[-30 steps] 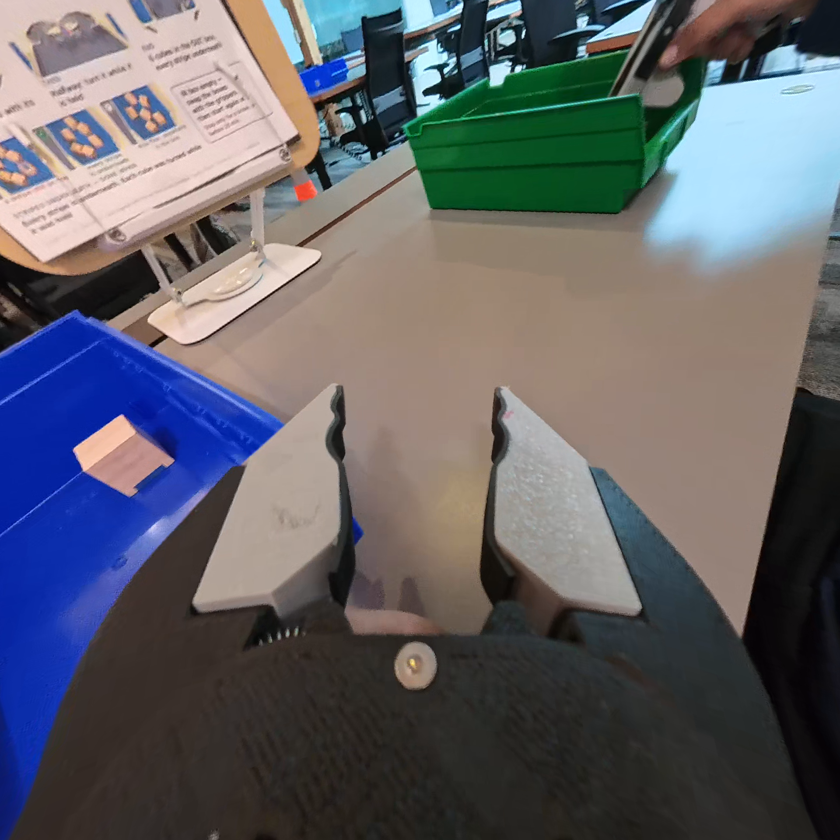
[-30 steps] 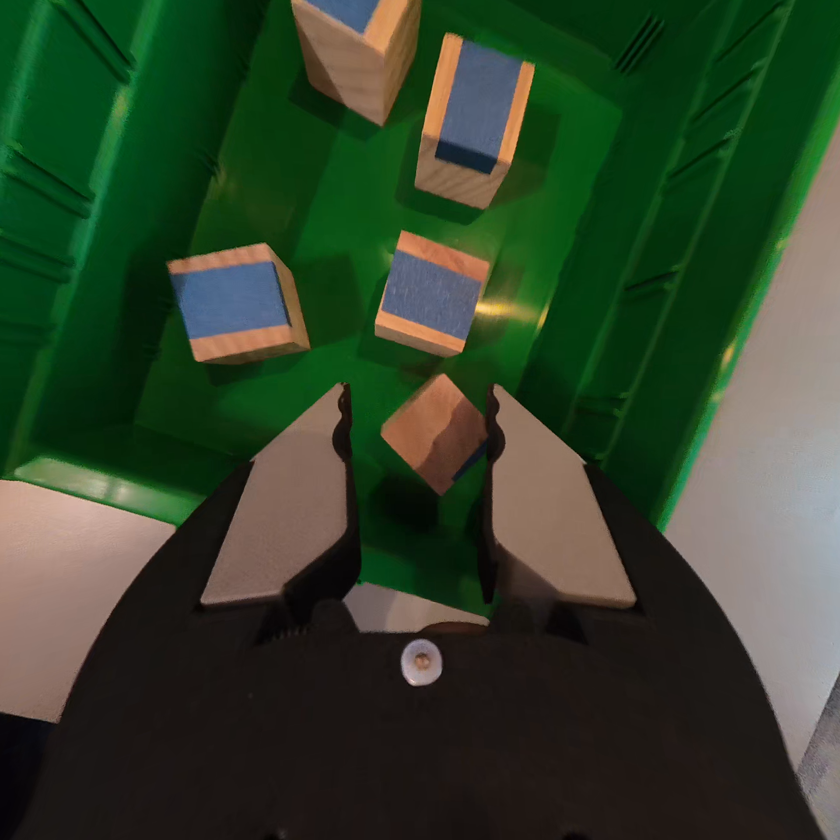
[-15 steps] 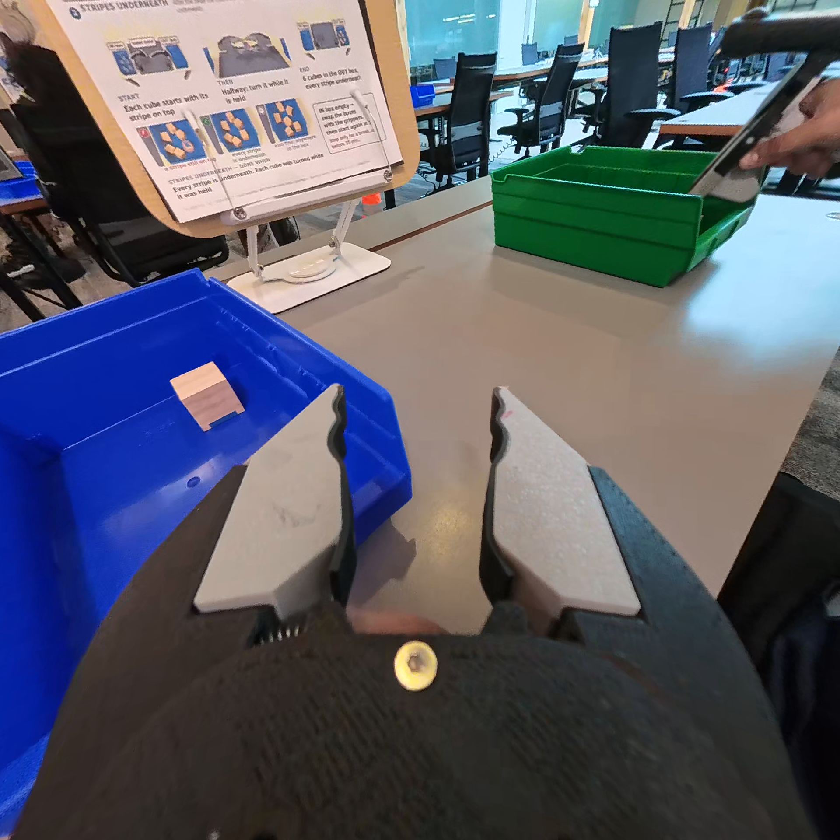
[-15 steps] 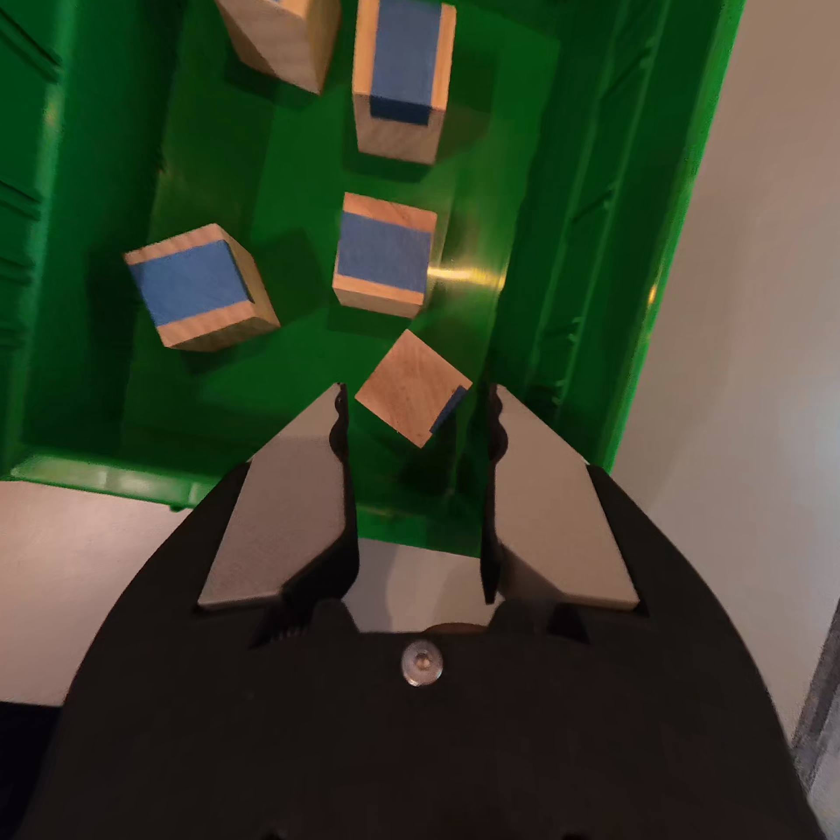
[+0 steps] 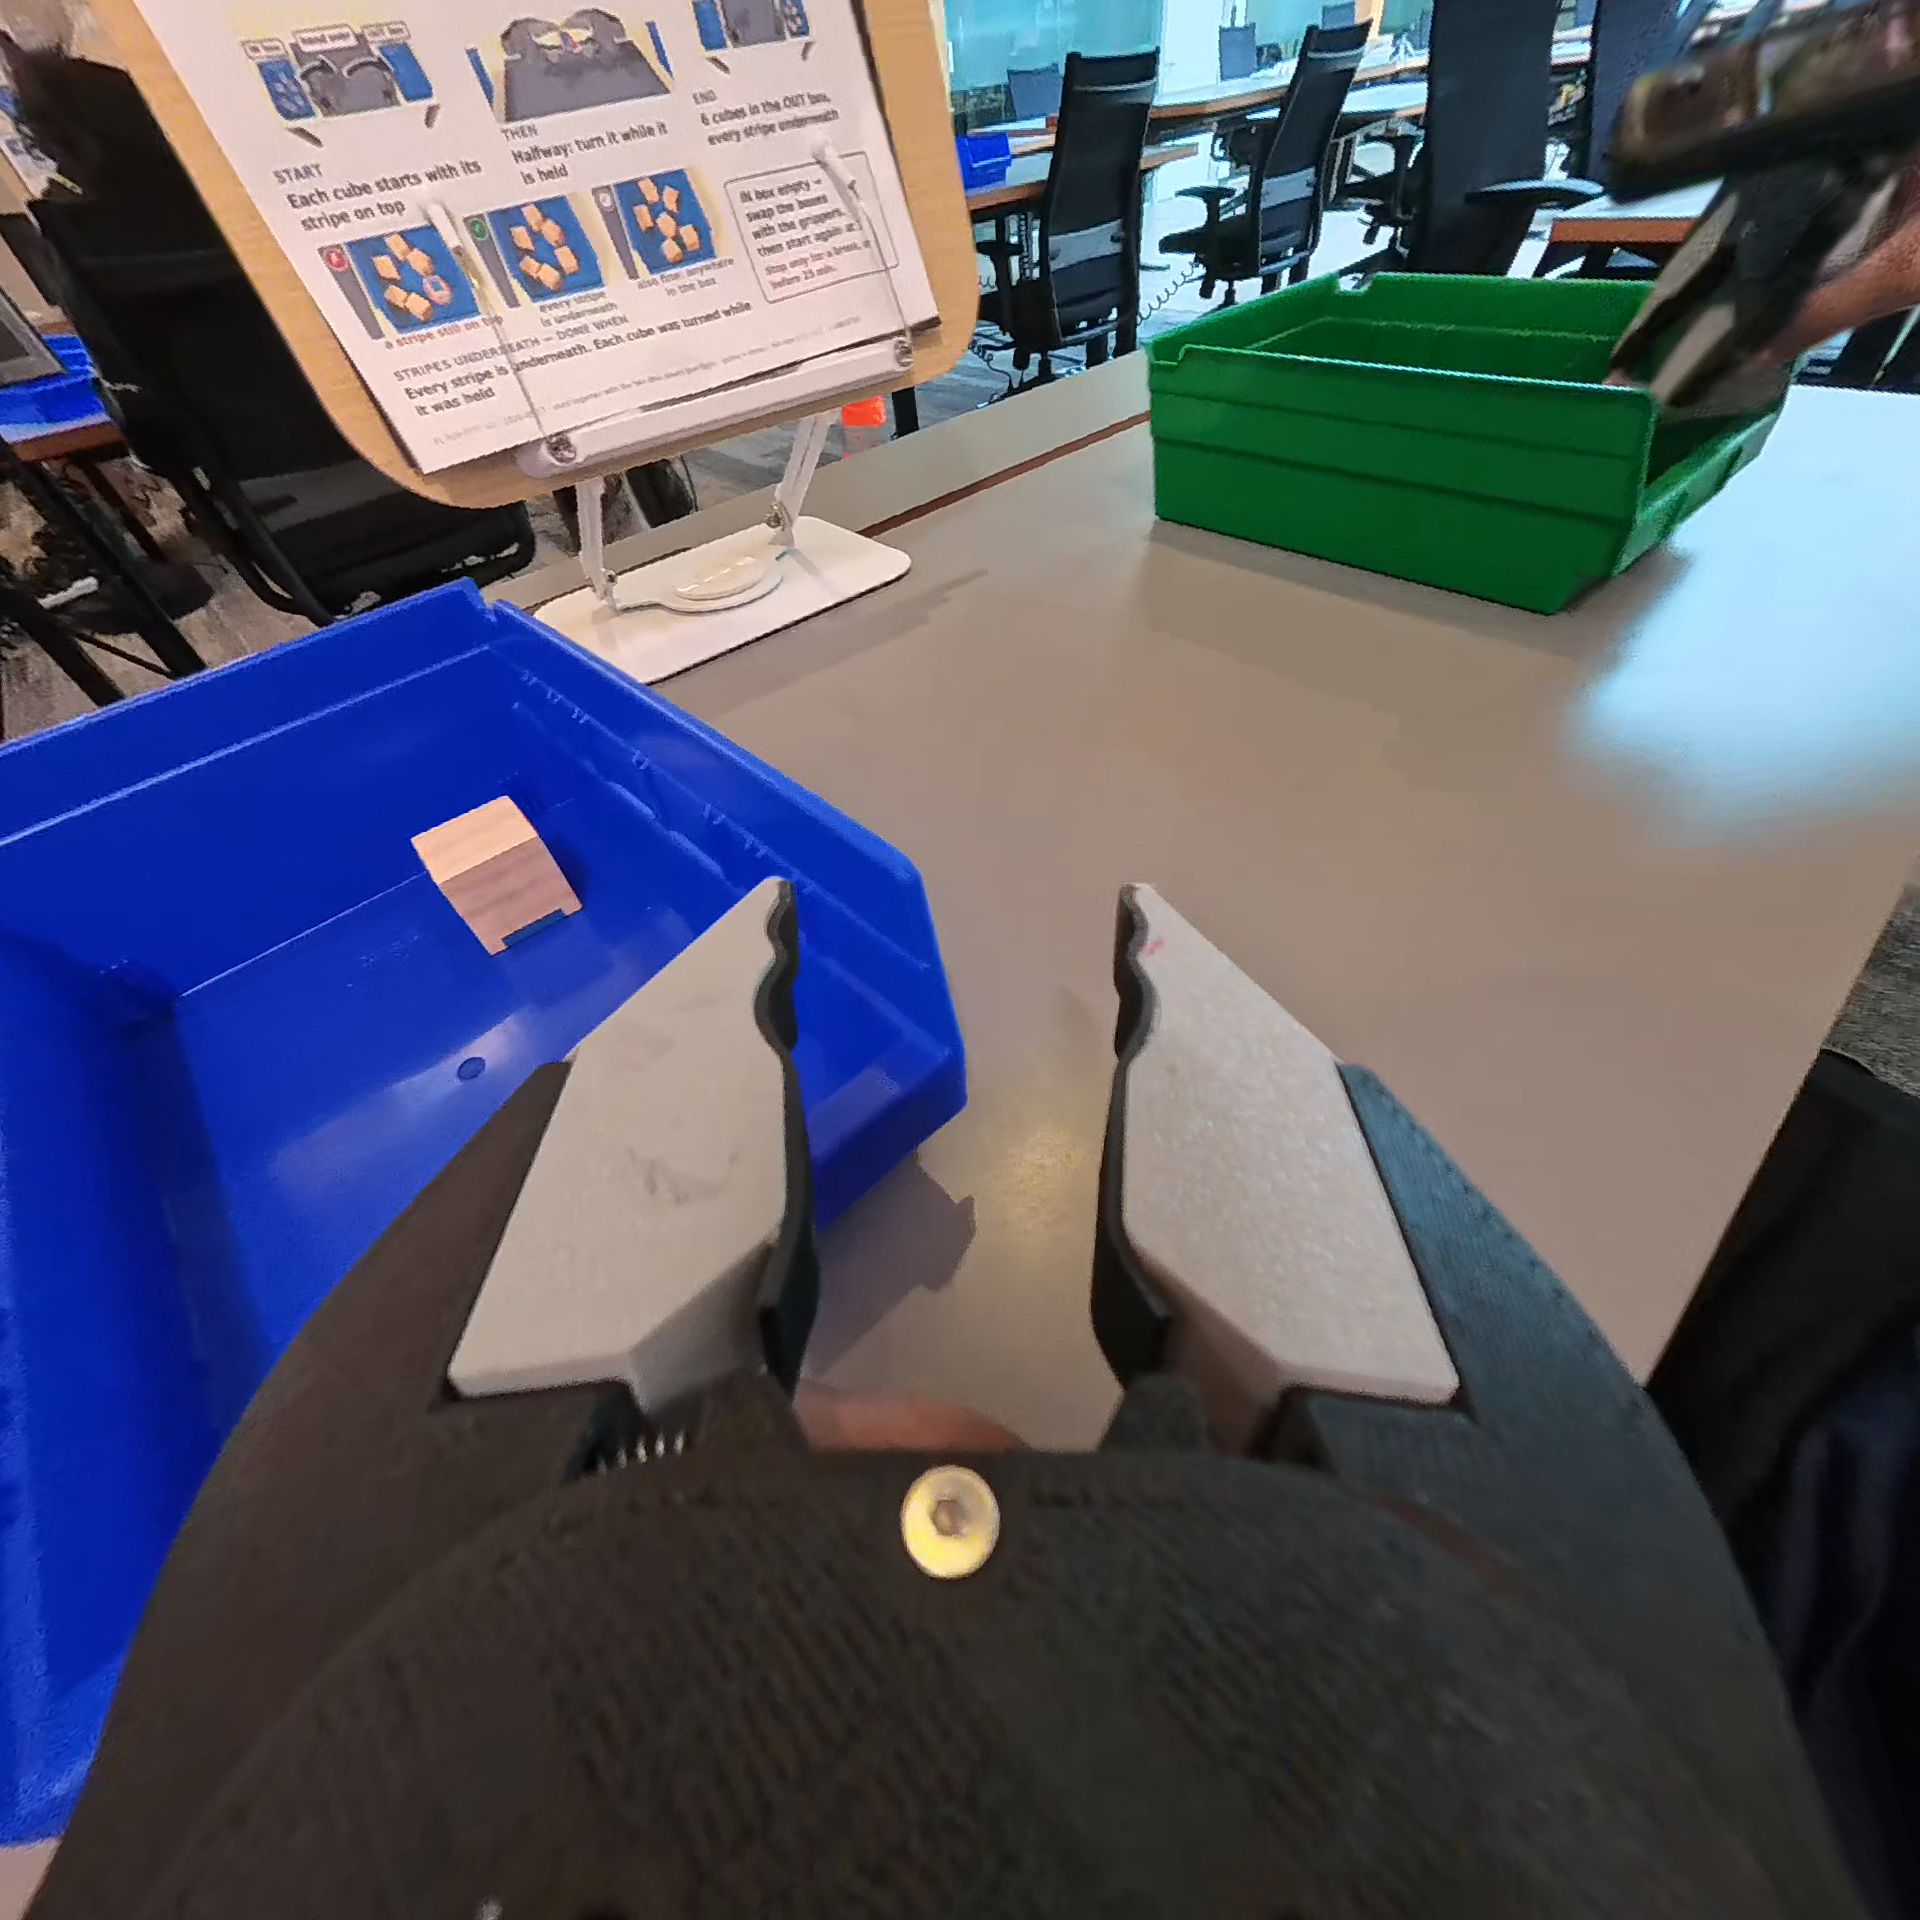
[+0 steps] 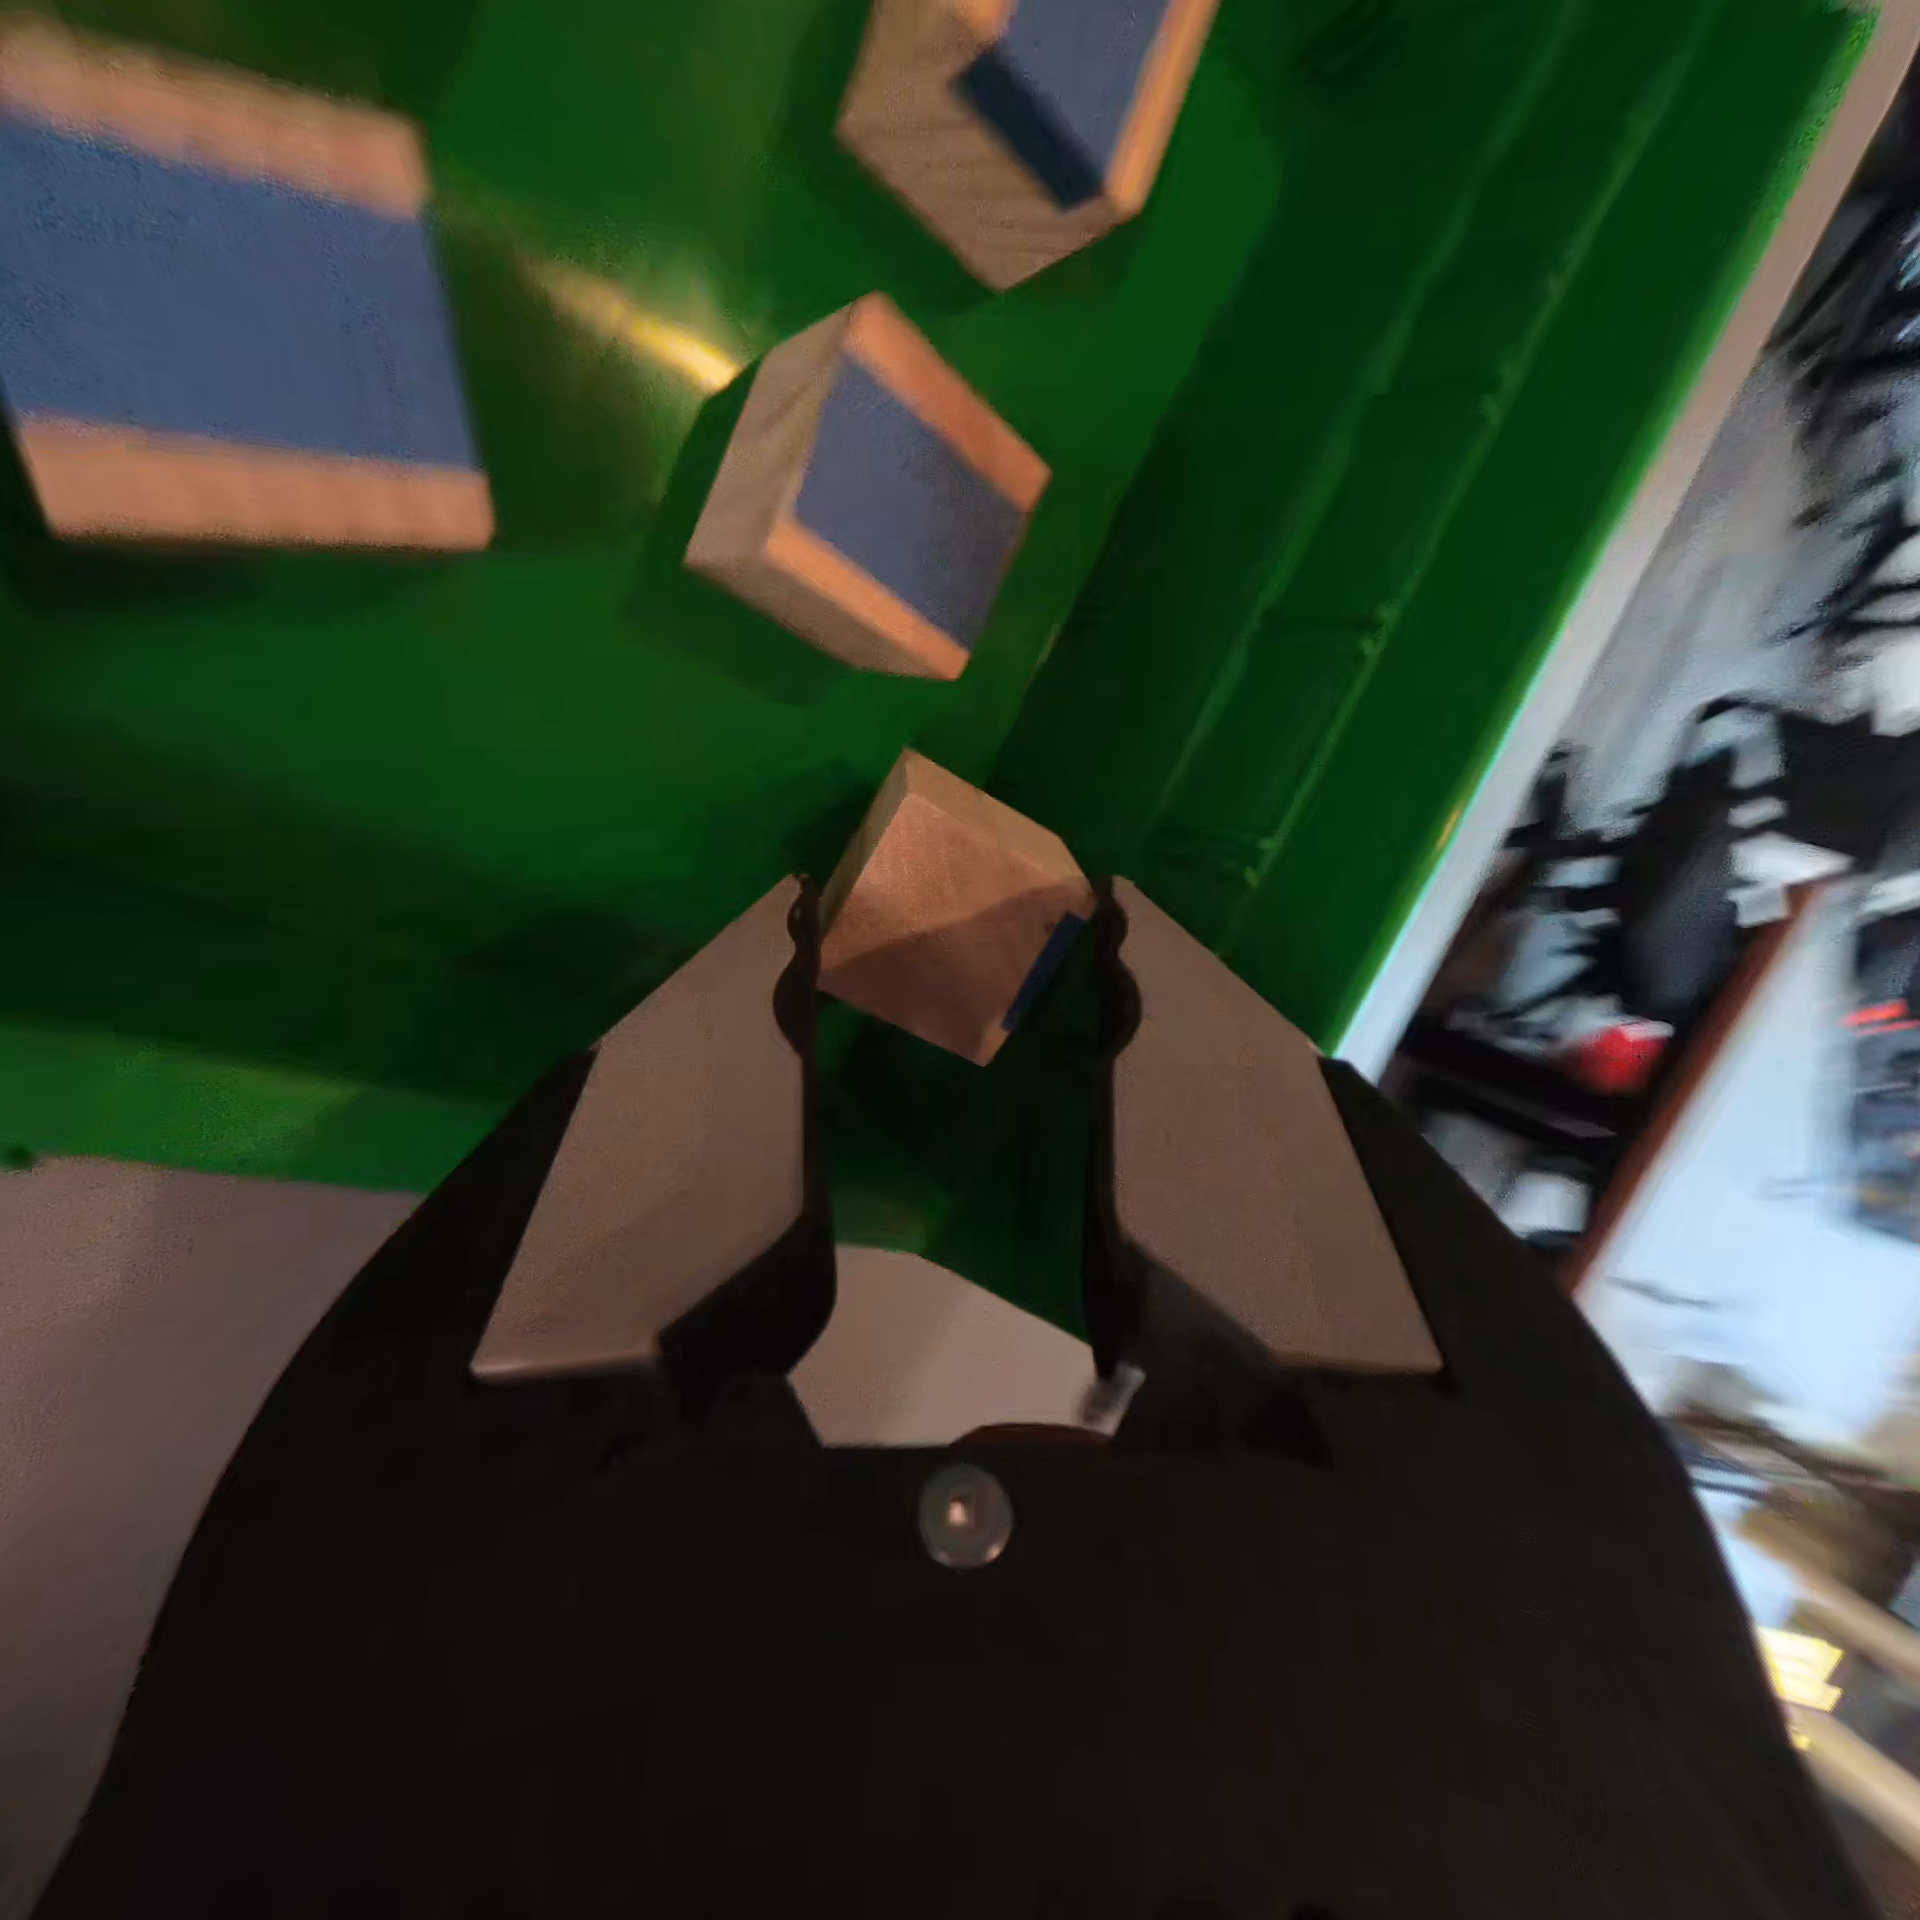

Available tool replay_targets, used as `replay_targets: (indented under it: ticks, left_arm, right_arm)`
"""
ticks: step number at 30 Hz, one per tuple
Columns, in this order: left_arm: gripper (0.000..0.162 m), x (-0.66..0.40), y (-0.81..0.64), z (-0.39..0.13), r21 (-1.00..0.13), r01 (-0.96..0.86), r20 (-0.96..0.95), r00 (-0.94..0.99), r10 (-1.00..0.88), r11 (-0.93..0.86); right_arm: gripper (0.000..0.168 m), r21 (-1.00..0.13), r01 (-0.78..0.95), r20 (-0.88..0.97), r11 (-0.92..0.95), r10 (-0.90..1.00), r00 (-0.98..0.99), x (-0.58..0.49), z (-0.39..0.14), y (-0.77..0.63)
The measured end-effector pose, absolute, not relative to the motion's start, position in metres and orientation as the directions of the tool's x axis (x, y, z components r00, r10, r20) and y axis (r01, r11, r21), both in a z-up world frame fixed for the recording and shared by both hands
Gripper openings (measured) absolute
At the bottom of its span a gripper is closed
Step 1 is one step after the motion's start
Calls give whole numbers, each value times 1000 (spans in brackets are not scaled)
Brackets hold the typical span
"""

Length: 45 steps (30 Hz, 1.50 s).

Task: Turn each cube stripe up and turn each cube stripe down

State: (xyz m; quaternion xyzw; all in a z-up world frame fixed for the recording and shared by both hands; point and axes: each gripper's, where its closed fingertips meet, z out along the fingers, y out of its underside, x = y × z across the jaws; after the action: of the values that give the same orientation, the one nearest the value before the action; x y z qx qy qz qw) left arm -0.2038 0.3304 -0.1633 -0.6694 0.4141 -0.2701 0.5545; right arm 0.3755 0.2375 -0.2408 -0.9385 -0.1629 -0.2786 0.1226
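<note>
My right gripper is shut on a wooden cube, held tilted on a corner above the floor of the green bin. A thin blue stripe edge shows on the cube's right side. Three other cubes lie stripe up in the bin. My left gripper is open and empty, low over the table next to the blue bin. One cube sits in that bin with its blue stripe at the bottom. The right gripper shows blurred over the green bin.
An instruction board on a white stand stands behind the blue bin. The grey table runs between the two bins, with its edge at the right. Office chairs and desks stand beyond the table.
My right gripper has closed on the plain-faced cube and swung it up and round; the view is blurred. My left gripper has drawn back and turned left, so more of the blue bin shows.
</note>
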Motion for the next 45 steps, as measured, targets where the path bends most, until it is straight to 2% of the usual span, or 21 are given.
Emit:
replay_targets:
  ticks: [2, 3, 5, 9, 14, 16, 19, 22, 25, 29, 32, 33, 40, 43, 45]
  left_arm:
    - [60, -206, 334, -162, -968, -244, -82, 524, -848, -57]
    - [60, -207, 336, -162, -970, -237, -73, 527, -847, -63]
    - [60, -207, 335, -162, -970, -233, -64, 522, -851, -70]
    - [60, -207, 333, -166, -962, -266, -93, 516, -852, -56]
    - [60, -210, 334, -168, -962, -263, -83, 517, -852, -66]
    - [60, -211, 335, -168, -962, -262, -79, 519, -851, -70]
    - [59, -211, 334, -167, -962, -262, -79, 519, -851, -70]
    - [60, -208, 333, -167, -962, -265, -81, 512, -855, -68]
    - [60, -204, 331, -166, -961, -269, -85, 504, -860, -62]
    - [60, -202, 328, -169, -959, -278, -91, 492, -866, -57]
    - [60, -203, 328, -171, -957, -282, -90, 492, -866, -61]
    - [60, -204, 328, -171, -958, -281, -88, 492, -866, -62]
    - [59, -209, 331, -171, -961, -266, -70, 499, -864, -76]
    - [60, -208, 329, -170, -960, -271, -76, 496, -865, -71]
    - [59, -209, 328, -167, -961, -267, -74, 496, -865, -70]
  right_arm:
    - [51, 5, 458, 573, -889, 378, 727, 368, -245, 230]
    - [50, 1, 472, 526, -882, 402, 750, 358, -248, 230]
    - [41, -91, 443, 388, -892, 378, 841, 337, -249, 235]
    - [36, -258, 347, 153, -901, 317, 936, 308, -237, 244]
    - [35, -265, 244, -97, -933, 278, 956, 284, -242, 231]
    - [34, -313, 211, -53, -926, 239, 970, 297, -235, 236]
    - [37, -355, 83, 55, -931, 68, 996, 335, -224, 243]
    - [41, -314, -25, 75, -949, -51, 996, 348, -227, 237]
    - [43, -258, -21, 212, -966, -78, 974, 363, -228, 231]
    - [42, -203, -25, 146, -979, -55, 988, 357, -240, 231]
    - [33, -205, -3, 91, -979, -22, 996, 357, -242, 234]
    - [23, -211, 10, 45, -977, 0, 999, 351, -243, 234]
    - [38, -179, 153, 70, -972, 143, 987, 340, -245, 229]
    - [56, -127, 199, 171, -972, 176, 969, 352, -250, 229]
    - [47, -132, 202, 152, -970, 181, 972, 351, -254, 231]
